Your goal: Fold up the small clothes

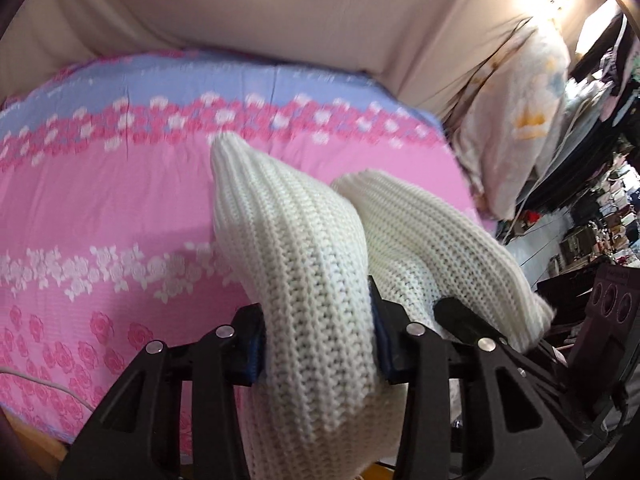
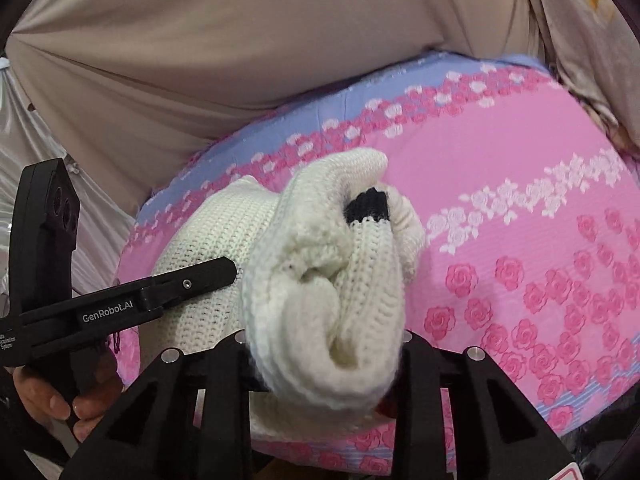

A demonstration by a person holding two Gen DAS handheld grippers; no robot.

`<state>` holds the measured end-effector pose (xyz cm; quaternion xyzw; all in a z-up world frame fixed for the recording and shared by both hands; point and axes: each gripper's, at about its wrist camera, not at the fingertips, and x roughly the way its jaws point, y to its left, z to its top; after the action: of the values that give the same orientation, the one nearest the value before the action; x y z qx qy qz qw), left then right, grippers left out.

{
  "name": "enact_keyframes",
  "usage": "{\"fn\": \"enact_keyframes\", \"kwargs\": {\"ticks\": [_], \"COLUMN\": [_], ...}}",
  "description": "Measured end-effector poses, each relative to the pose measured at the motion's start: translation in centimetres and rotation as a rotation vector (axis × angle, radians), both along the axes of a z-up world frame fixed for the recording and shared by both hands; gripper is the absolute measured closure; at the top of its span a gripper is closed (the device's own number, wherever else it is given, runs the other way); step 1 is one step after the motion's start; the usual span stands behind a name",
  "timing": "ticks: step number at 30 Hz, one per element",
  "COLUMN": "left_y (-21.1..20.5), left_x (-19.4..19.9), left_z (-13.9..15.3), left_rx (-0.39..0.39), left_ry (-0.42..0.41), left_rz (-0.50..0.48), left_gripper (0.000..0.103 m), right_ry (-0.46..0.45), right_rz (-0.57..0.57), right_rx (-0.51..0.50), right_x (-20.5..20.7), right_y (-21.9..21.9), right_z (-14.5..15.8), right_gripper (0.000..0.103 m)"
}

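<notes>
You have the white knit sweater [image 1: 308, 280] bunched and lifted over the pink bedspread [image 1: 100, 208] — no neat fold shows yet, so laying it flat seems to come first. Your left gripper [image 1: 318, 344] and right gripper [image 2: 324, 364] each clench a thick wad. Open bedspread lies ahead; the beige wall [image 1: 260, 12] bounds the far side.

- Your left claw [image 1: 318, 344] has its fingertips buried in the white knit garment [image 1: 304, 280], so you cannot see the pads meet.
- Your right claw [image 2: 324, 364] is just as smothered by the knit.
- At 3 o'clock in the left view, the shelves [image 1: 600, 216] are too blurred to read.
- The garment's lower end is cut off at 6 o'clock.
</notes>
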<state>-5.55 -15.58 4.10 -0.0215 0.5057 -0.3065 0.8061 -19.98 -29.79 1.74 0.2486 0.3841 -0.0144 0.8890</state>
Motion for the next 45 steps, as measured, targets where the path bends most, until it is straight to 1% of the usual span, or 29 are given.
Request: {"fn": "enact_keyframes", "kwargs": {"ticks": [3,6,11,14,16,18,19,21,22,23,24,25,26,28,29,30,31,33,34,35,37,38,39,40,41,42,43,44,45], "left_y": [1.3,3.2,7.8,10.6,12.3,14.5,15.6,17.7,19.0,20.4,21.5,22.9,24.7,27.5,29.1,30.1,30.6,31.1,31.0,30.9,30.2,30.0,29.6,29.4,29.0,28.6,28.3,27.9,27.5], "left_x": [-0.6,-1.1,-1.0,-0.2,0.6,2.0,2.5,4.1,4.8,5.6,6.2,6.8,6.9,6.5,6.1,5.9,6.0,7.2,7.7,8.6,10.0,10.8,11.2,11.1,11.1,11.2,11.1,11.1,10.9], "left_z": [3.3,6.5,10.8,12.2,12.2,11.5,10.8,7.9,5.8,2.3,-0.8,-4.5,-8.8,-13.3,-14.0,-13.8,-13.4,-13.0,-13.0,-13.5,-14.8,-15.9,-16.8,-17.0,-17.0,-16.5,-15.6,-14.2,-13.1], "left_rx": [-0.037,-0.055,-0.079,-0.092,-0.089,-0.097,-0.101,-0.061,-0.038,0.009,0.059,0.123,0.17,0.202,0.152,0.112,0.09,0.046,0.039,0.032,0.012,-0.001,0.005,0.011,0.021,0.022,0.009,-0.013,-0.033], "left_ry": [-0.072,-0.152,-0.285,-0.334,-0.351,-0.355,-0.351,-0.292,-0.269,-0.235,-0.186,-0.113,-0.014,0.121,0.158,0.162,0.161,0.167,0.167,0.175,0.227,0.261,0.278,0.273,0.255,0.242,0.23,0.208,0.189], "left_rz": [-0.01,-0.019,0.003,0.021,0.047,0.089,0.101,0.131,0.146,0.168,0.181,0.193,0.218,0.259,0.277,0.291,0.293,0.28,0.278,0.279,0.264,0.261,0.261,0.257,0.237,0.219,0.201,0.181,0.163], "left_gripper": [0.063,0.063,0.063,0.064,0.066,0.066,0.066,0.066,0.066,0.066,0.065,0.066,0.068,0.073,0.071,0.07,0.07,0.062,0.049,0.04,0.037,0.037,0.038,0.043,0.052,0.058,0.067,0.07,0.071], "right_ry": [-0.088,-0.176,-0.309,-0.382,-0.402,-0.404,-0.399,-0.359,-0.323,-0.272,-0.208,-0.117,-0.017,0.202,0.269,0.287,0.262,0.21,0.191,0.179,0.194,0.227,0.279,0.321,0.328,0.315,0.292,0.266,0.223], "right_rz": [-0.001,0.008,0.052,0.102,0.125,0.15,0.162,0.185,0.195,0.216,0.25,0.281,0.317,0.359,0.359,0.34,0.32,0.271,0.24,0.215,0.183,0.18,0.18,0.176,0.167,0.161,0.164,0.163,0.165], "right_rx": [-0.036,-0.058,-0.109,-0.112,-0.132,-0.118,-0.103,-0.109,-0.105,-0.087,-0.064,-0.056,-0.052,-0.027,0.011,0.037,0.043,0.0,-0.013,-0.019,-0.014,0.004,0.032,0.07,0.113,0.139,0.149,0.142,0.124], "right_x": [-0.6,-0.9,0.3,1.9,3.4,5.2,6.1,8.1,9.0,10.1,11.2,12.3,13.0,13.6,13.2,12.6,11.8,11.5,11.9,12.6,14.9,16.3,17.5,18.5,18.8,18.9,18.7,18.5,18.1], "right_y": [0.3,1.7,6.5,9.1,10.9,12.4,13.0,14.3,14.8,15.5,16.2,16.9,17.8,19.1,19.4,19.3,19.3,19.3,19.1,18.9,18.4,18.2,18.3,18.3,18.1,17.9,17.7,17.6,17.8], "right_z": [3.4,6.6,11.0,12.6,13.2,13.0,12.5,10.5,9.1,7.1,4.5,0.9,-2.8,-9.9,-11.8,-12.5,-12.1,-10.3,-9.6,-9.4,-10.2,-11.3,-12.7,-13.9,-14.6,-14.7,-14.1,-13.1,-11.7], "right_gripper": [0.076,0.077,0.079,0.081,0.081,0.082,0.082,0.082,0.082,0.081,0.08,0.077,0.071,0.072,0.072,0.072,0.068,0.06,0.047,0.039,0.037,0.035,0.035,0.033,0.037,0.043,0.064,0.07,0.072]}}
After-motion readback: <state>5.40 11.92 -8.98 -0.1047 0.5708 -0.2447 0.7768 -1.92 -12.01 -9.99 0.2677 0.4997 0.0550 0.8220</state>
